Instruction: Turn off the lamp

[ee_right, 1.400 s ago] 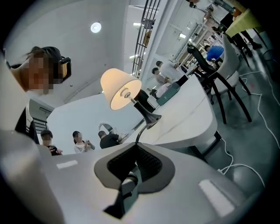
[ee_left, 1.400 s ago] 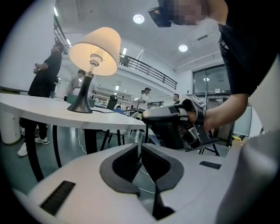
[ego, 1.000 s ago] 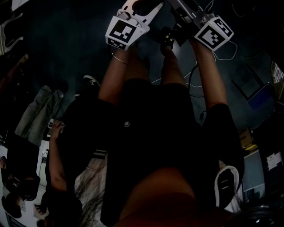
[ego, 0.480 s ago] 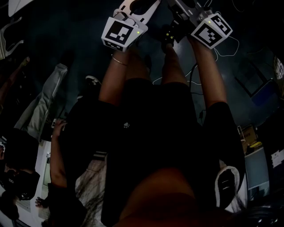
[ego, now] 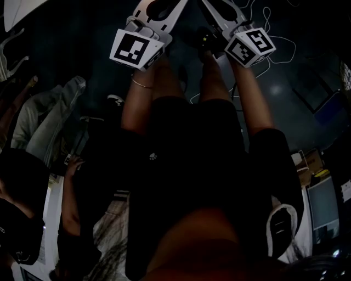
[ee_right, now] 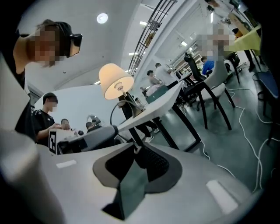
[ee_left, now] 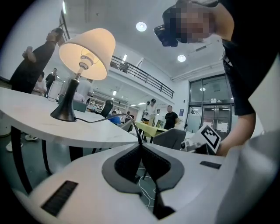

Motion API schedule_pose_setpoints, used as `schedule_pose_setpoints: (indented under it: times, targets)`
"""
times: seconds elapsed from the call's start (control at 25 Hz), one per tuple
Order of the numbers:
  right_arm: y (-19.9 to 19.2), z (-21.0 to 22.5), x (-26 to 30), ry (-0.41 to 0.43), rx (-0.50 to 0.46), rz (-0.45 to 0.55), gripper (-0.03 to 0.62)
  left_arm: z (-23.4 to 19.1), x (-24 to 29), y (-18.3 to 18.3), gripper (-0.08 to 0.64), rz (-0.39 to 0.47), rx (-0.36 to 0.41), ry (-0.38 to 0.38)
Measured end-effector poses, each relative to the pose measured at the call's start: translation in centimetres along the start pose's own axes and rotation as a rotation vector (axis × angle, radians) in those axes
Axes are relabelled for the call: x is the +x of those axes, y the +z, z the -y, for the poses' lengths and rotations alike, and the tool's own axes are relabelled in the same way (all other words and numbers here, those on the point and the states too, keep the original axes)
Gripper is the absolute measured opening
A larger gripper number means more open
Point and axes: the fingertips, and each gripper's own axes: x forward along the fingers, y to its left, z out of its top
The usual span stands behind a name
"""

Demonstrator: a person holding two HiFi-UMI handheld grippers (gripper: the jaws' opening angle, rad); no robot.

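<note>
The lamp [ee_left: 85, 52] stands on a white table [ee_left: 52, 131], its cream shade glowing; it also glows in the right gripper view, lamp [ee_right: 116, 81]. A thin black cord [ee_left: 109, 118] runs from its dark base straight to the tips of my left gripper [ee_left: 141, 143], which is shut on it. My right gripper [ee_right: 134, 148] has just been opening and stands slightly open. A small pale piece shows at its tips; whether they touch it is unclear. In the dark head view both grippers, left gripper [ego: 164, 5] and right gripper [ego: 216, 8], are held side by side at the top edge.
Several people stand around [ee_left: 170, 118]. Black chairs [ee_right: 205, 94] and a yellow table [ee_left: 148, 128] stand beyond the white table [ee_right: 153, 107]. White cables [ee_right: 258, 144] trail over the floor. The holder's legs [ego: 208, 126] fill the dark head view.
In the head view both marker cubes have slid to the left, the left one also lower. The people at the left edge have shifted.
</note>
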Motion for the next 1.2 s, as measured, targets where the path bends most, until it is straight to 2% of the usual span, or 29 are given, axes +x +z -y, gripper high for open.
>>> schedule_pose_setpoints:
  times: [0.12, 0.32, 0.44, 0.6, 0.8, 0.84, 0.96, 1.2]
  targets:
    - [-1.4, -0.3, 0.4, -0.015, -0.014, -0.035, 0.059, 0.2, 0.2, 0.9, 0.021, 0.016, 0.006, -0.004]
    - [-1.7, -0.5, 1.1, -0.04, -0.036, -0.026, 0.114, 0.7, 0.5, 1.3, 0.02, 0.032, 0.001, -0.006]
    - [-1.6, -0.5, 1.5, -0.056, -0.05, -0.017, 0.129, 0.8, 0.6, 1.7, 0.021, 0.044, -0.027, 0.009]
    - [-1.7, -0.3, 1.8, -0.079, -0.055, -0.014, 0.129, 1.4, 0.6, 1.6, 0.021, 0.047, -0.012, -0.017]
    - [-1.4, 0.1, 1.9, -0.103, -0.022, 0.014, 0.128, 1.8, 0.8, 2.3, 0.021, 0.067, -0.064, -0.007]
    - [-1.3, 0.1, 1.9, -0.102, -0.014, 0.02, 0.11, 1.8, 0.7, 2.3, 0.021, 0.068, -0.063, -0.01]
    - [-1.3, -0.3, 2.1, -0.084, -0.014, 0.016, 0.083, 1.8, 0.4, 2.1, 0.021, 0.065, -0.049, -0.024]
    - [-1.9, -0.6, 1.9, -0.063, -0.001, -0.01, 0.078, 1.9, 0.0, 1.4, 0.021, 0.047, 0.002, -0.057]
